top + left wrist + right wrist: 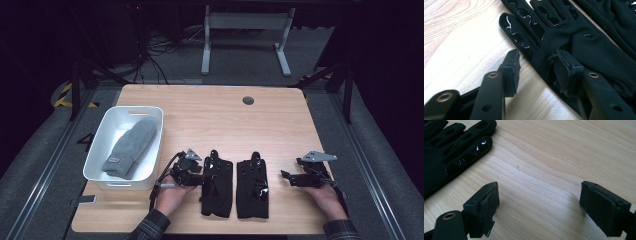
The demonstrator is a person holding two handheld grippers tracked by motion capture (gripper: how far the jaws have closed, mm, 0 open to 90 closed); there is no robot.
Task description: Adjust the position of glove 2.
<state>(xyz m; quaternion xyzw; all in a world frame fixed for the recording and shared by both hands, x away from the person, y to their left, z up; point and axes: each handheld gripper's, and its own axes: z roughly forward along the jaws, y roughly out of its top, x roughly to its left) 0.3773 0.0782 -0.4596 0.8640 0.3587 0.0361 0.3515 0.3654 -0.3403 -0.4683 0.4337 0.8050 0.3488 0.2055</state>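
Observation:
Two black gloves lie flat side by side near the table's front edge, the left glove (216, 185) and the right glove (252, 186). My left gripper (196, 172) rests at the left glove's left edge. In the left gripper view the jaws (537, 67) stand apart: one pad is over bare wood, the other over the glove (579, 42), whose edge lies between them unpinched. My right gripper (286, 177) is just right of the right glove. Its jaws (539, 195) are wide open over bare wood, with that glove's fingers (446, 152) off to the side.
A white bin (156, 145) at the table's left holds a grey mitten (131, 147). A round cable grommet (248, 100) sits in the wooden table (225, 125) near the back edge. Beyond the table stand a desk frame and cables on the floor.

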